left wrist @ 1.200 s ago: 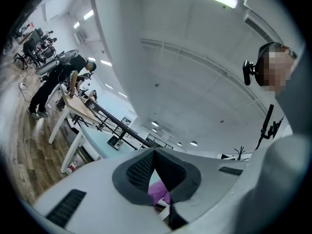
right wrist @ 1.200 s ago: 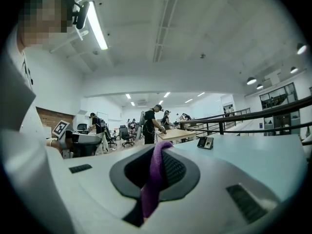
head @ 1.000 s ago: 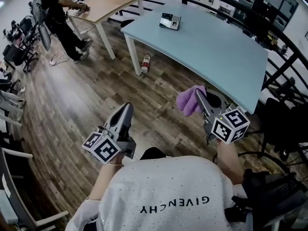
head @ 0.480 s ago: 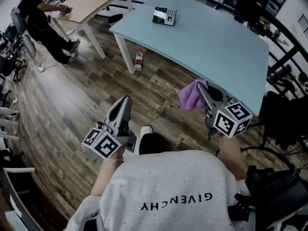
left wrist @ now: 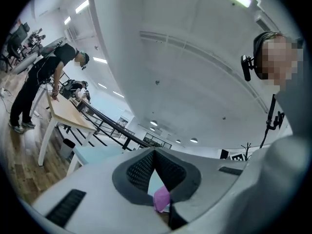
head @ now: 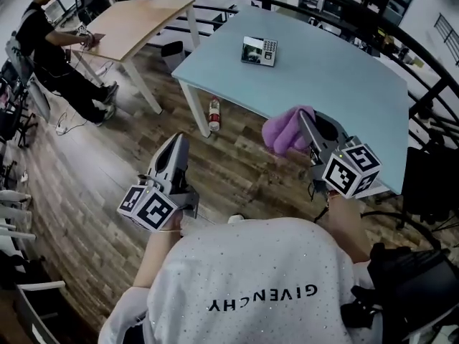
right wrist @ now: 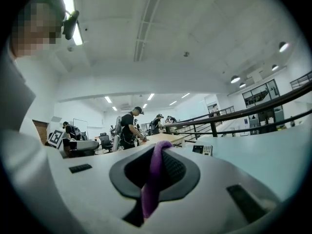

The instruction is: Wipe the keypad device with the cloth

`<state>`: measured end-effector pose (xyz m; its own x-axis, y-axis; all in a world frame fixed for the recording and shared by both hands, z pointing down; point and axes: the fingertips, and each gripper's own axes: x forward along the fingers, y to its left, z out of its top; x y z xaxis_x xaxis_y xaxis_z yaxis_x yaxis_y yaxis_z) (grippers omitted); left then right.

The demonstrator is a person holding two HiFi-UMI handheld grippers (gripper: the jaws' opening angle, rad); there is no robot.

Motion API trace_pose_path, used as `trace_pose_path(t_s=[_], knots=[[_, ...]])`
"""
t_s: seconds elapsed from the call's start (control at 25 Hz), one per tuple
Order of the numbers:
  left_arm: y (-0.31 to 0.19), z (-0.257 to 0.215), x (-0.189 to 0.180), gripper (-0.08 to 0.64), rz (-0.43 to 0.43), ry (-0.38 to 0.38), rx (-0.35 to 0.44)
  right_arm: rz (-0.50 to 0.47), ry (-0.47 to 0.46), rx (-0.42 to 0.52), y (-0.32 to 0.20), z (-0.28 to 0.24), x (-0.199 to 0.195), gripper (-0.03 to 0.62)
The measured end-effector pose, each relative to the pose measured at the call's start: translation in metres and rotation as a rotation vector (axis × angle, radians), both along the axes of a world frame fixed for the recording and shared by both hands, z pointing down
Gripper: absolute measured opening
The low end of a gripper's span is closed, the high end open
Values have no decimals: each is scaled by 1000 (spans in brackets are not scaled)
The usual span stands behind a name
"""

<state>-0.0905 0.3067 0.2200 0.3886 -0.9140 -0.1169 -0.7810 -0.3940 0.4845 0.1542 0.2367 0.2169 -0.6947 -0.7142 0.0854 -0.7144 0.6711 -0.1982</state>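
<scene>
The keypad device is small and grey with a dark screen, and lies at the far side of the light blue table. It also shows small in the right gripper view as the keypad device. My right gripper is shut on the purple cloth, held over the table's near edge, well short of the device. The cloth hangs pinched between its jaws. My left gripper is shut and holds nothing, over the wooden floor left of the table. In the left gripper view a bit of the cloth shows past the jaws.
A wooden table stands at the back left, with a person leaning on it. A bottle lies on the floor by the blue table's leg, a bin behind. A black railing runs behind the table. Chairs line the left edge.
The person holding the grippers has stepped nearer the blue table. The right gripper with the cloth now reaches over its near edge. The left gripper stays low and shut.
</scene>
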Motion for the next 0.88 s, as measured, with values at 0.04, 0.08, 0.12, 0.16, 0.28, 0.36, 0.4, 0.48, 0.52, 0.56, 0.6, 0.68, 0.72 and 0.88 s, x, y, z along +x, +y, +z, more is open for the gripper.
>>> trace_pose_path(t_s=[0.04,0.08,0.12,0.16,0.28,0.36,0.4,0.48,0.52,0.56,0.6,0.68,0.72,0.88], knots=[[-9,-3,-9,0,6,-9,-1,10,4,4,-7,-1,-8,14],[-17,-3,-18,0,7,-19,-7,17,10,6,-12,1,-16,14],[-25,-2,-28,0,-2,-29,-14,22,15,4,-17,4,-24,14],[-32,1,-38,0,-17,-34,-22,25,21,-1,-21,8,-31,14],[-48,15,-57,0,-37,-8,-57,36,37,-34,-30,24,-44,14],[-57,26,-59,0,-17,18,-89,51,44,-56,-37,30,-45,14],[-63,31,-59,0,-4,26,-103,57,48,-64,-43,32,-46,14],[-76,36,-58,0,22,36,-124,67,55,-77,-56,33,-48,14],[-83,36,-58,0,32,38,-128,70,59,-81,-64,33,-50,14],[-91,37,-59,0,38,38,-129,72,63,-84,-71,34,-52,14],[-99,37,-61,0,41,38,-129,72,67,-85,-80,35,-55,14],[-118,37,-65,0,44,37,-128,63,76,-82,-99,36,-63,14],[-127,37,-67,0,45,37,-128,57,80,-76,-110,36,-67,14],[-161,36,-72,0,56,20,-137,33,83,-63,-159,30,-82,14]])
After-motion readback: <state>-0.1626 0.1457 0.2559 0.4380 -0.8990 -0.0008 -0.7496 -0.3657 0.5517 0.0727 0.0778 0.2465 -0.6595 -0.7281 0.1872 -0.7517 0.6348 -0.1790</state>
